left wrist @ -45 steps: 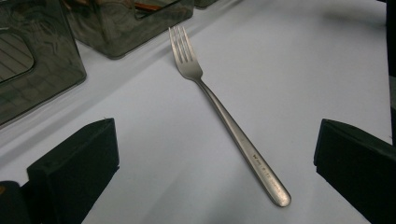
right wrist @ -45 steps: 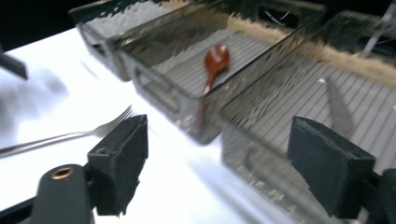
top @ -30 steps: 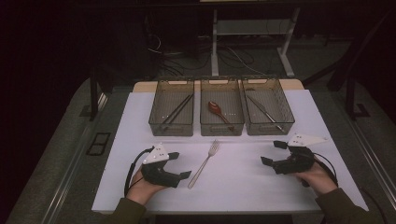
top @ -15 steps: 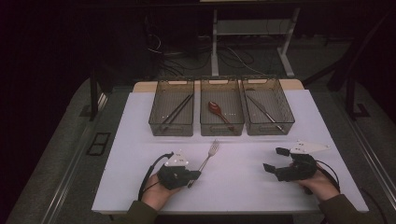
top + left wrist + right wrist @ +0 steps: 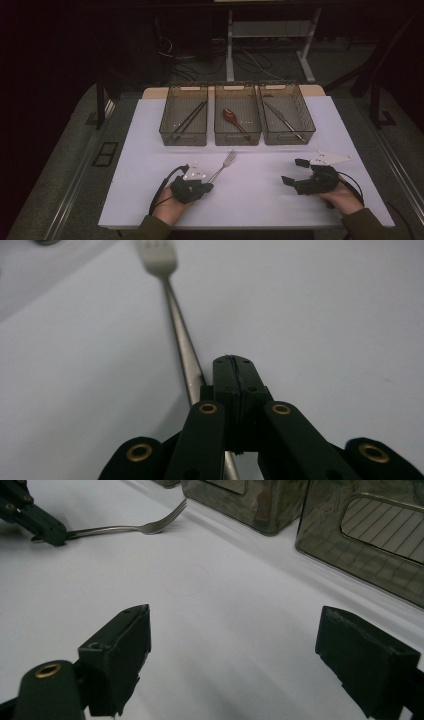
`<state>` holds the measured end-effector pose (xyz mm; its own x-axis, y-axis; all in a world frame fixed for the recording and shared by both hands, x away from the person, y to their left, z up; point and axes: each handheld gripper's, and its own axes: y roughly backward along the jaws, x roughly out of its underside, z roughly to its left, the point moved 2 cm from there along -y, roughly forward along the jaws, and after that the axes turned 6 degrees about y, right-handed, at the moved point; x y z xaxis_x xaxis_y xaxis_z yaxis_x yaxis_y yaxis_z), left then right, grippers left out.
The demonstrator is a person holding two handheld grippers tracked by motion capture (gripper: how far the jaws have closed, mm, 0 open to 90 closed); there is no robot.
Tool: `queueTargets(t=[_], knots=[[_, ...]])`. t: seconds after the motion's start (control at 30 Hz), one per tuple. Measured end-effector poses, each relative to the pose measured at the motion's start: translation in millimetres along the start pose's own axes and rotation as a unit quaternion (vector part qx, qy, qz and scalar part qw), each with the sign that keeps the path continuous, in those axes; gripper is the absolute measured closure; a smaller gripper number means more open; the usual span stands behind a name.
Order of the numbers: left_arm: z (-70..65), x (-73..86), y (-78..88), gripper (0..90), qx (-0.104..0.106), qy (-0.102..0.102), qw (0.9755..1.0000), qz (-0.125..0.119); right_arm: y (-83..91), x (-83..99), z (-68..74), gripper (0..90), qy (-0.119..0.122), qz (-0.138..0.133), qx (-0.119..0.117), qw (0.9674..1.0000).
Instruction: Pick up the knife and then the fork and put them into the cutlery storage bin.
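Observation:
A metal fork (image 5: 225,162) lies on the white table, tines toward the bins. My left gripper (image 5: 207,186) sits at the fork's handle end, and its jaws have just closed. In the left gripper view the left gripper (image 5: 234,362) has its pads pressed flat against each other. The fork (image 5: 175,325) runs along the left side of the pads and passes under them, not between them. My right gripper (image 5: 294,171) rests at the right, open and holding nothing. In the right gripper view the right gripper (image 5: 237,625) has bare table between its jaws, with the fork (image 5: 145,527) and the left gripper (image 5: 50,530) beyond.
Three clear bins stand in a row at the back. The left bin (image 5: 165,127) holds dark chopsticks, the middle bin (image 5: 237,137) a reddish spoon, the right bin (image 5: 307,127) a metal utensil. The table's front edge lies just under both hands.
My left hand moved right to the fork's handle and its jaws went from open to shut. The right gripper stayed put and open.

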<state>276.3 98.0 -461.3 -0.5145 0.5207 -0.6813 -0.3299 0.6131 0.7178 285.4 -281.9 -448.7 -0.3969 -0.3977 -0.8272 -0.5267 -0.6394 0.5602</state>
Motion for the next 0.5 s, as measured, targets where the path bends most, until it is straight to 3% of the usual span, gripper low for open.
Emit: queueTargets(t=[0.3, 0.43, 0.5], knots=[[24.9, 3.4, 11.1, 88.8, -0.038, 0.032, 0.9987, -0.015, 0.0, 0.1, -0.2, 13.8, 0.003, 0.003, -0.003, 1.0], [26.1, 2.2, 12.2, 88.8, -0.028, 0.032, 0.9989, -0.018, 0.0, 0.1, 0.1, 13.8, 0.003, 0.003, -0.003, 1.0], [27.0, -3.5, 15.2, 88.3, -0.012, 0.029, 0.9988, -0.038, 0.2, 0.0, 0.0, 13.8, 0.003, 0.003, -0.004, 1.0]])
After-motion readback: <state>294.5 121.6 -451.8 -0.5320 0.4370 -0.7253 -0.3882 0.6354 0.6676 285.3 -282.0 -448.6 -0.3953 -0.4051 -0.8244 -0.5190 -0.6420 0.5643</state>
